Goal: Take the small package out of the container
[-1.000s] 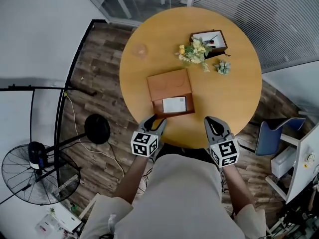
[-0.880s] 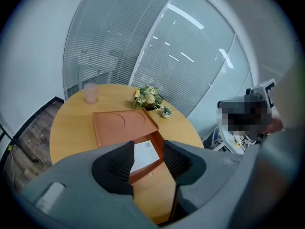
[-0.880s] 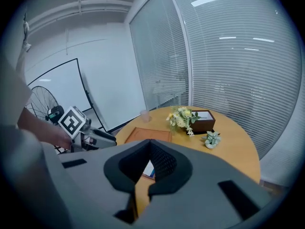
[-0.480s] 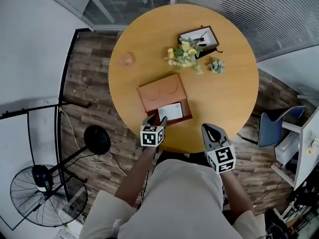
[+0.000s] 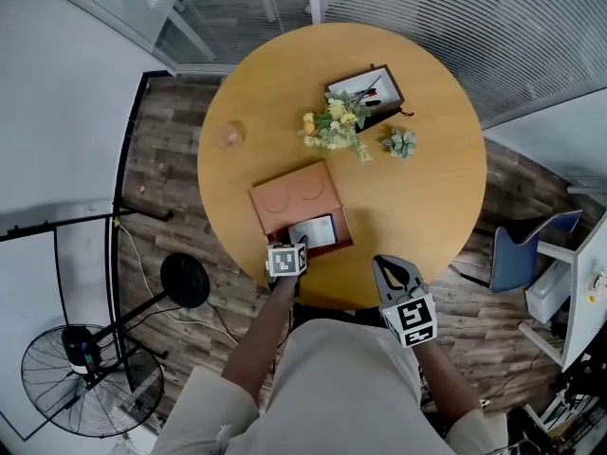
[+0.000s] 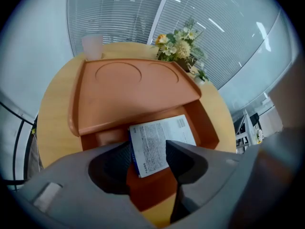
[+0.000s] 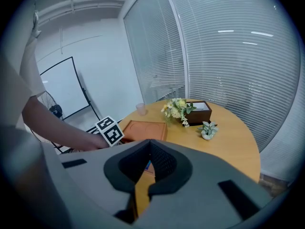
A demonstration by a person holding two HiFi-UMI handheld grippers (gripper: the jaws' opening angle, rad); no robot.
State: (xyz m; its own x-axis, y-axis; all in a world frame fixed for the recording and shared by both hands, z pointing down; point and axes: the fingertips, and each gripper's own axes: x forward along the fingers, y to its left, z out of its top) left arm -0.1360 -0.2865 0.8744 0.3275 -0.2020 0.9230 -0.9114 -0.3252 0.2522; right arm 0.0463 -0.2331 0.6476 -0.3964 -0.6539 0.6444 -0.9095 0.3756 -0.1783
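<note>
My left gripper (image 5: 301, 245) points steeply down into the near end of the container (image 5: 347, 242). Its jaws have just been opening and now stand wide apart, gripping nothing. The package (image 6: 159, 138), a flat white one with fine print and a blue edge, lies in the container's open compartment right under that gripper. Its near corner sits in the gap between the two fingers (image 6: 183, 159), and neither pad clamps it. I cannot tell whether the tips touch the container floor.

Just past the package, farther from my left gripper, is the lid (image 6: 133, 92), with two round dents on its top. Beyond the lid are a clear cup (image 6: 93, 46) off to that gripper's left and flowers (image 6: 178, 44) to its right.

My right gripper (image 7: 149, 144) is clenched with its tips together and nothing between them. It hangs over the near edge of the table (image 5: 417, 197), beside the left gripper and apart from the container. Ahead of it on the table stand a dark box (image 7: 200, 111) and a small plant (image 7: 208, 130).
</note>
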